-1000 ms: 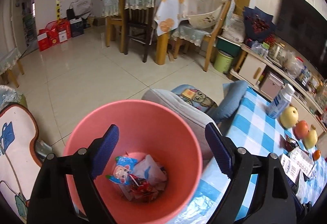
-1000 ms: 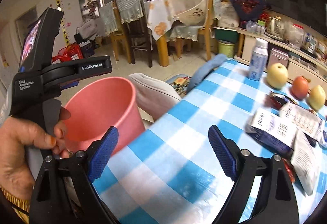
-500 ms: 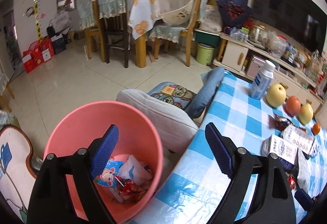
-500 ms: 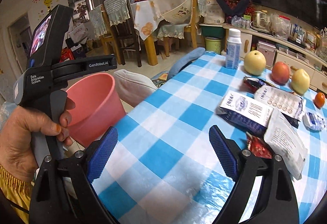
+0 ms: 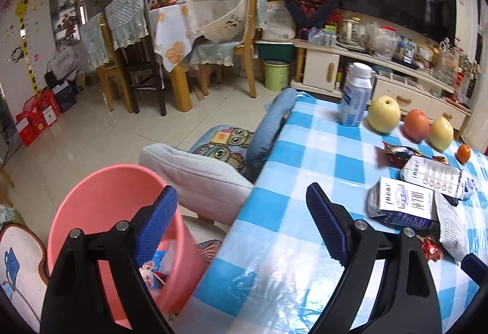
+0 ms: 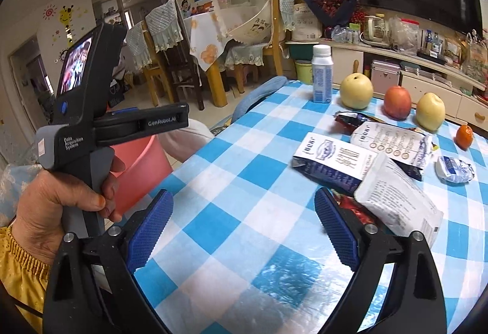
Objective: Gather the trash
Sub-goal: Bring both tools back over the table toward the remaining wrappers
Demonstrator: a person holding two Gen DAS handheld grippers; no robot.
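We are swinging our left gripper (image 5: 242,224) away from the pink bin (image 5: 100,206), which a second ago filled the middle of the left wrist view and is now sitting at its lower left, beside the near-left edge of the surface (image 5: 305,151). The gripper's jaws are standing wide apart with nothing between them, just as they were earlier. Wrappers (image 5: 151,270) are lying in the bottom of the bin.

Our right gripper (image 6: 244,230) is also gaping wide and holding nothing, hovering over the checked blue and white cloth. It is closing on the trash, which has come nearer and lower in its view than a second ago: a white packet (image 6: 399,203) just beside the right finger, a blue and white carton (image 6: 332,160) behind it, a second flattened carton (image 6: 393,148), a red wrapper (image 6: 350,209) partly under the packet, and a crumpled white wrapper (image 6: 454,169) toward the right edge. Toward the far edge, a milk bottle (image 6: 321,75) and a row of fruit (image 6: 396,102) are standing.

Our left hand (image 6: 58,203) is gripping its handle at the left of the right wrist view.
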